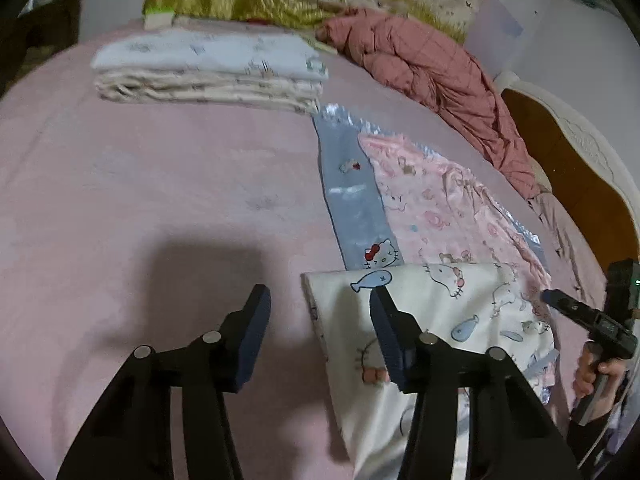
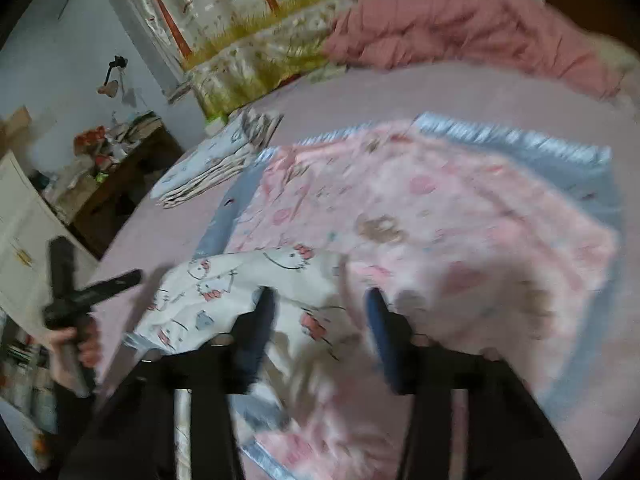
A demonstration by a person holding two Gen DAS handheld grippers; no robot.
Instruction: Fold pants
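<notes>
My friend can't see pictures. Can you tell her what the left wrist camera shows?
The open left tongs hover over a pink bed, empty, beside white cartoon-cat pants lying on a pink and blue blanket. Folded laundry and a pink quilted jacket sit farther back.

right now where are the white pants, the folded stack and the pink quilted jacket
white pants [image 1: 432, 304], left wrist view, on the cat-print top panel
folded stack [image 1: 208, 72], left wrist view, on its front edge
pink quilted jacket [image 1: 432, 68], left wrist view, on its bunched middle
</notes>
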